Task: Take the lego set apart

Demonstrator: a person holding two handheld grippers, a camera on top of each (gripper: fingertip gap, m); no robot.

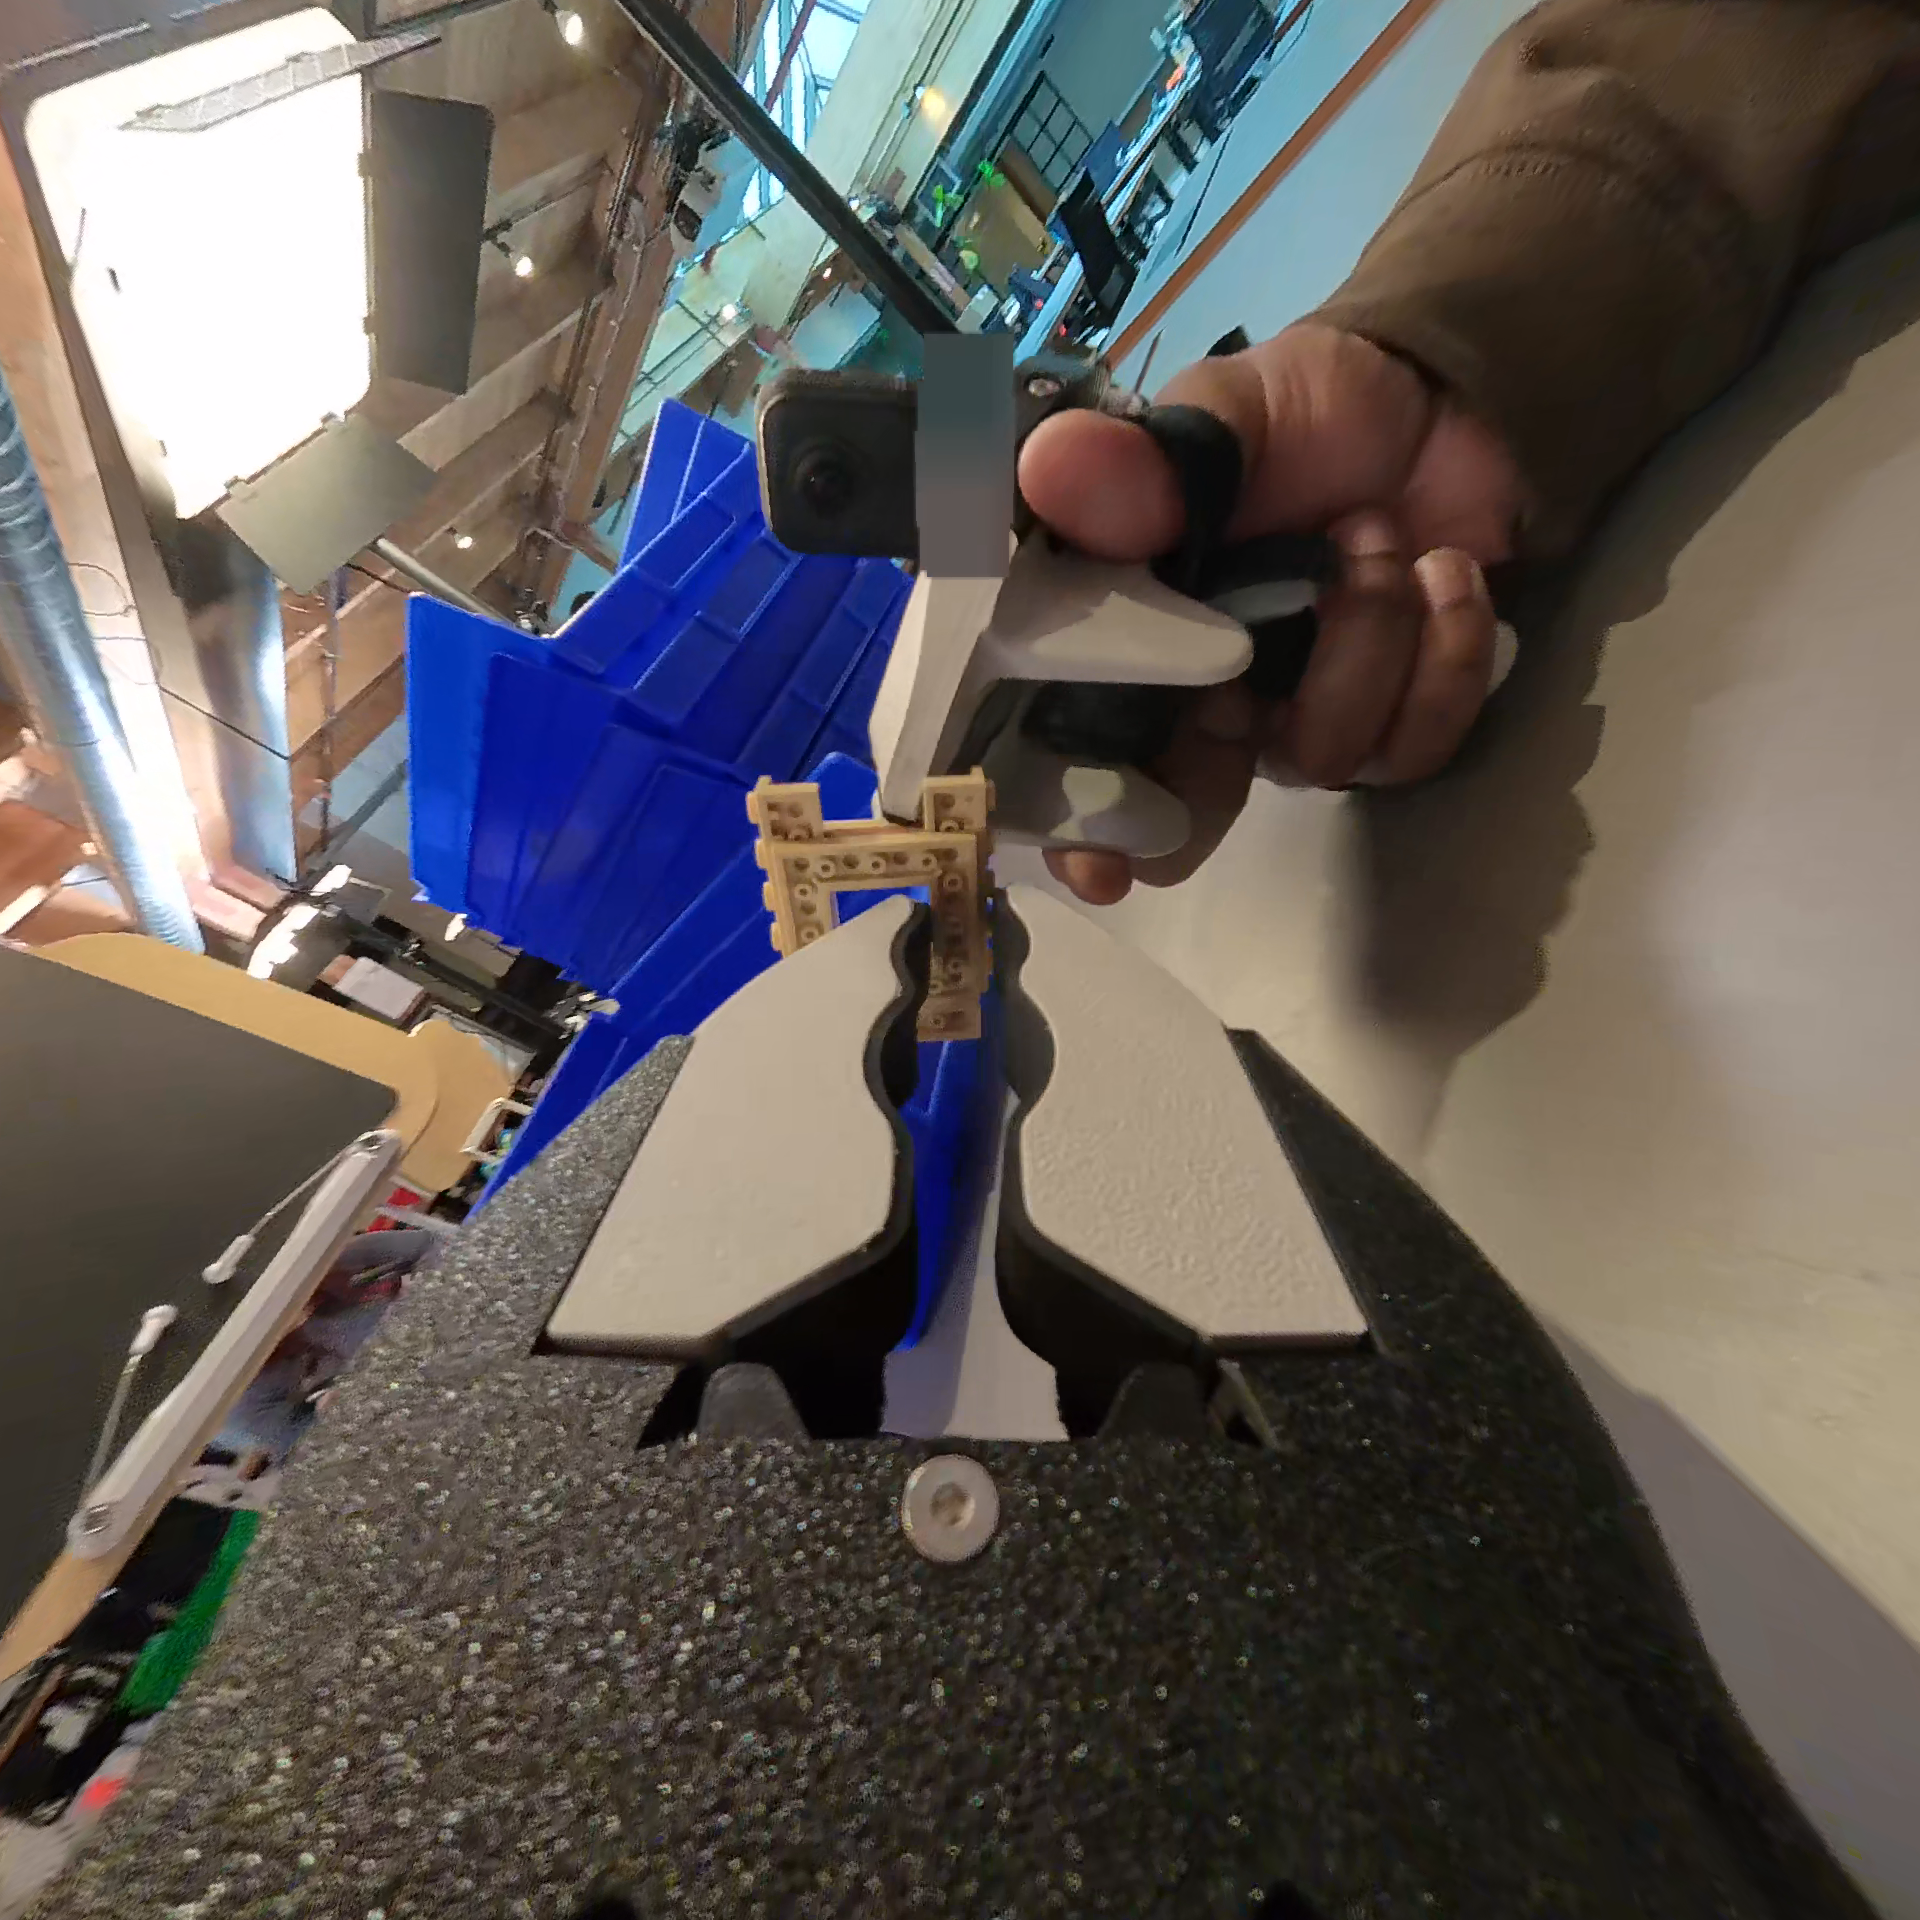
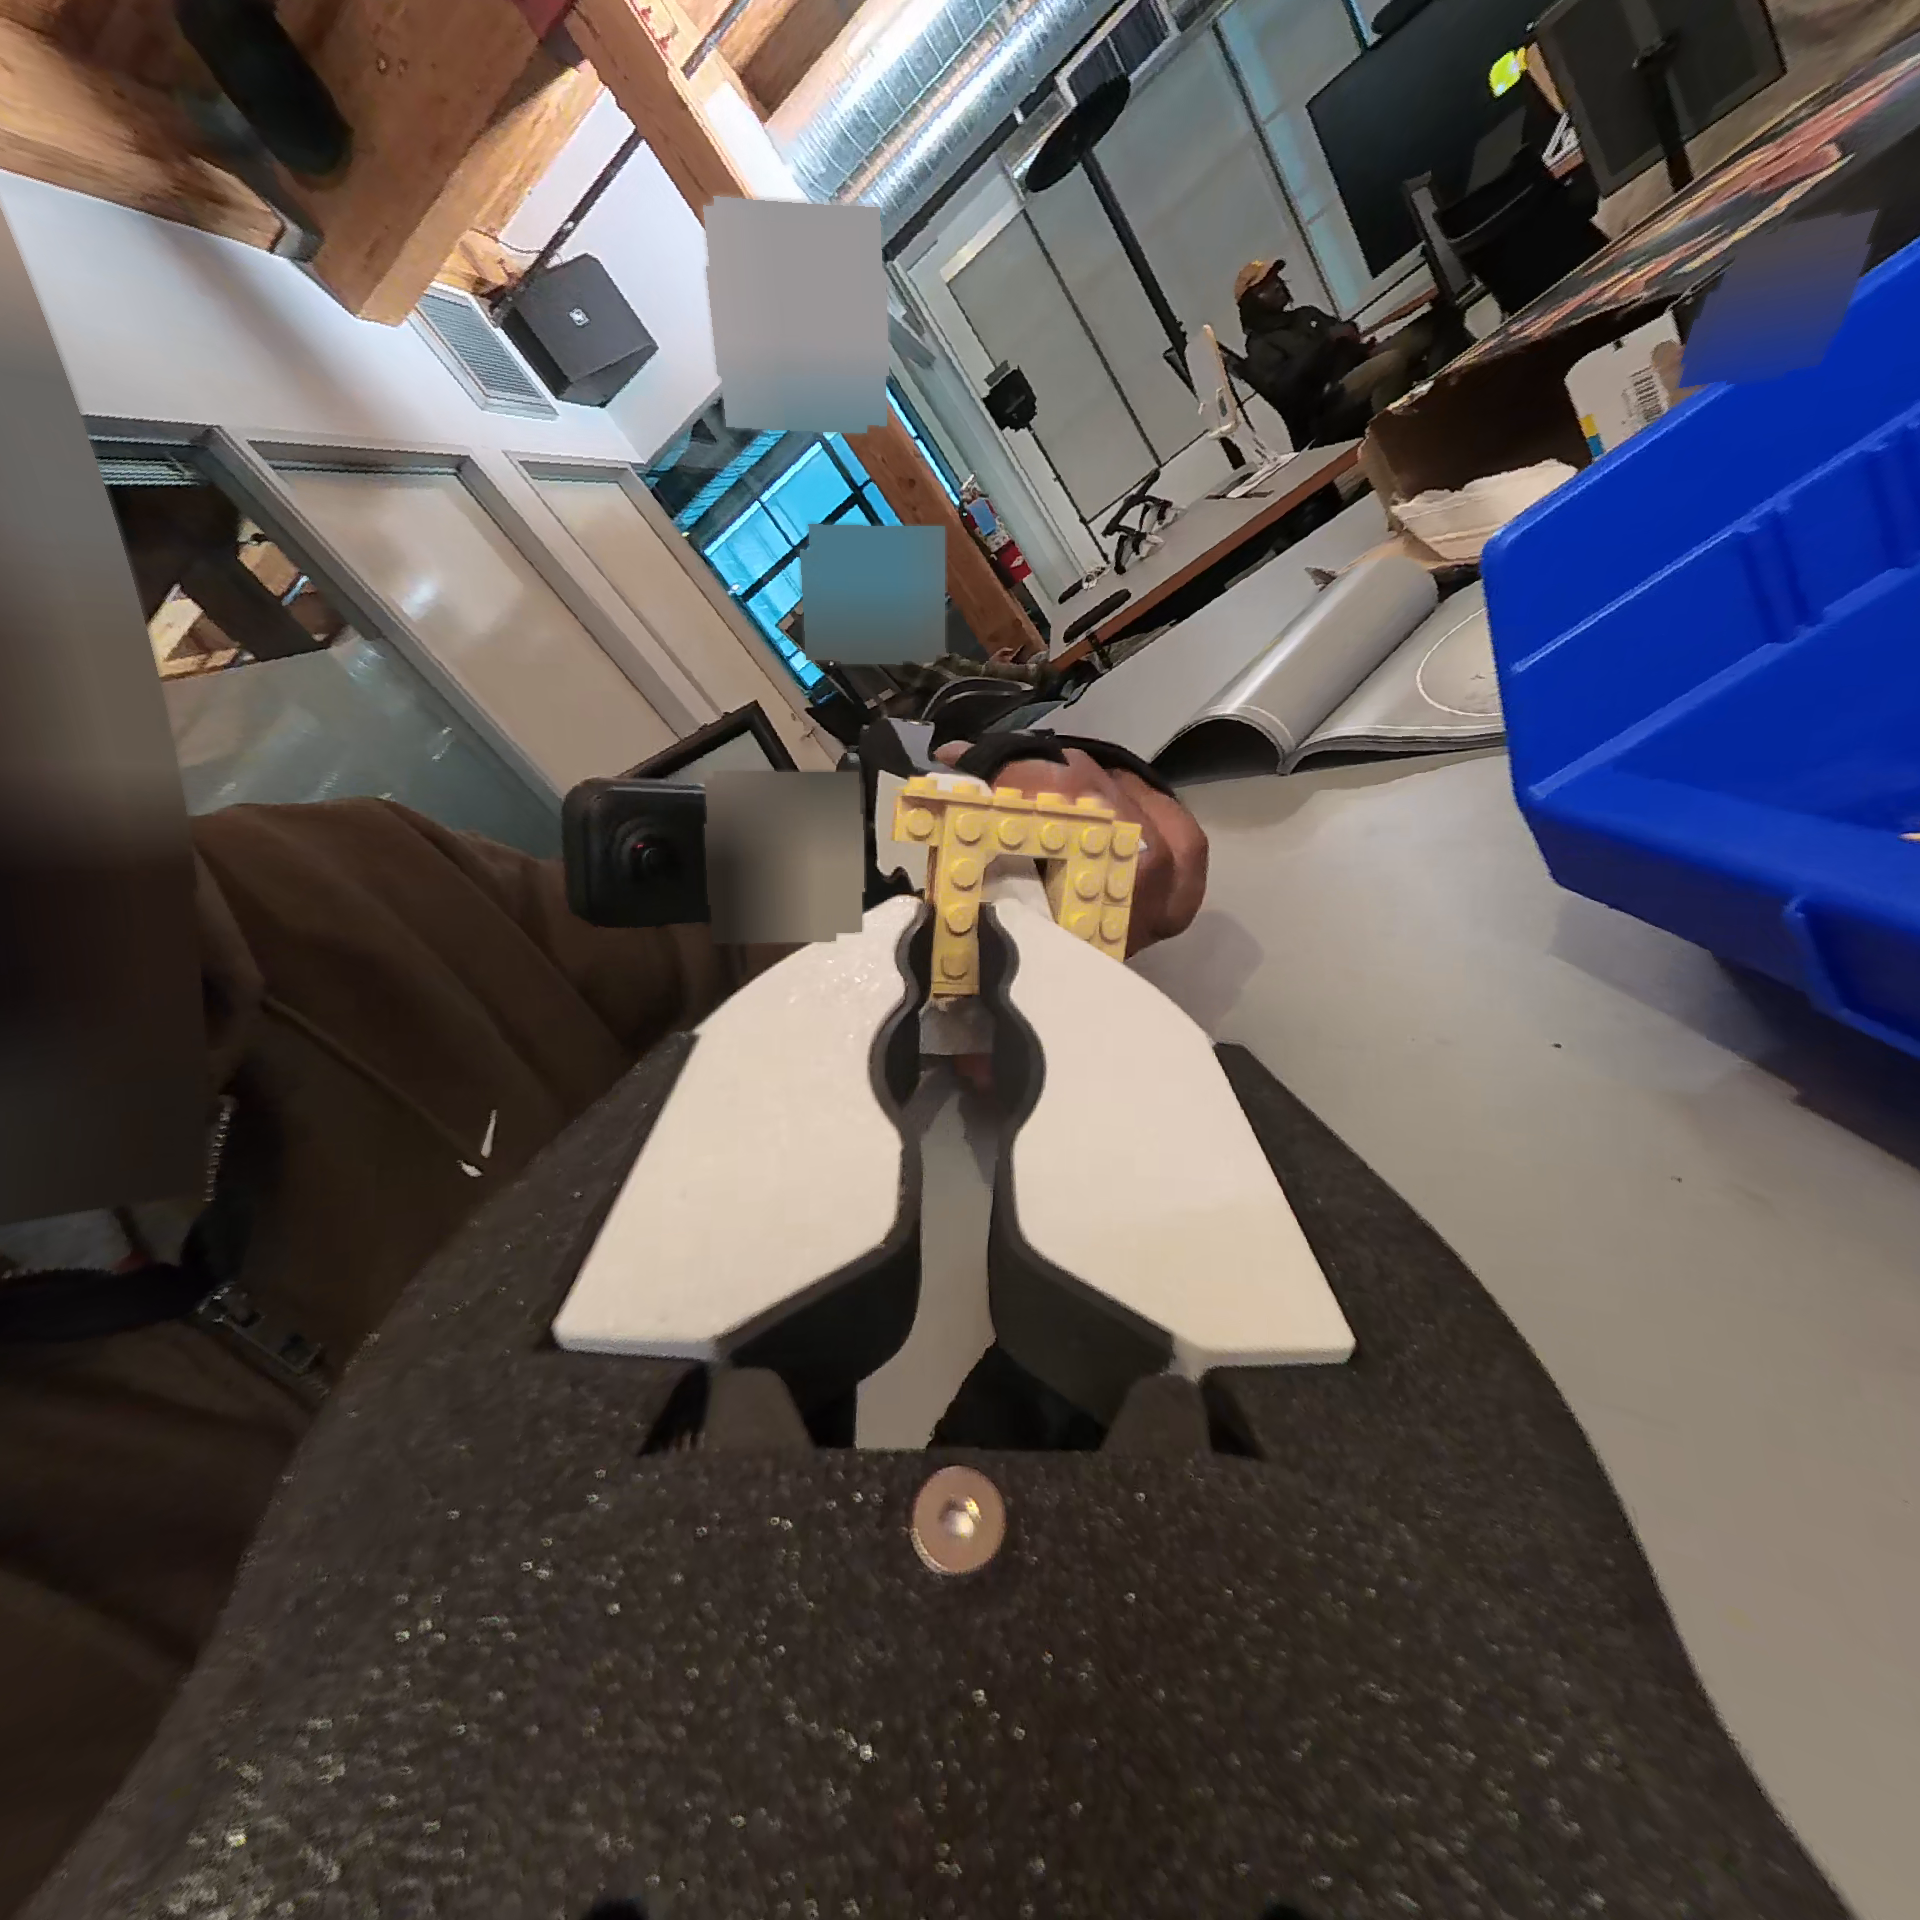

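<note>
A yellow brick assembly (image 1: 873, 862) of joined plates hangs in the air between my two grippers, which face each other. My left gripper (image 1: 961, 914) is shut on one leg of it, with a pad on either side. In the left wrist view my right gripper (image 1: 951, 816) comes from above and clamps the opposite end. In the right wrist view my right gripper (image 2: 961, 925) is shut on a narrow leg of the assembly (image 2: 1029, 831). The hand (image 2: 1153, 852) that holds the left gripper shows behind it.
Blue plastic bins (image 1: 644, 748) stand on the grey table (image 1: 1662, 1039) behind the bricks, and one (image 2: 1714, 644) sits at the right in the right wrist view. An open magazine (image 2: 1340, 686) lies farther back. A brown sleeve (image 2: 416, 935) fills the left. My two grippers' fingertips are within a few centimetres of each other.
</note>
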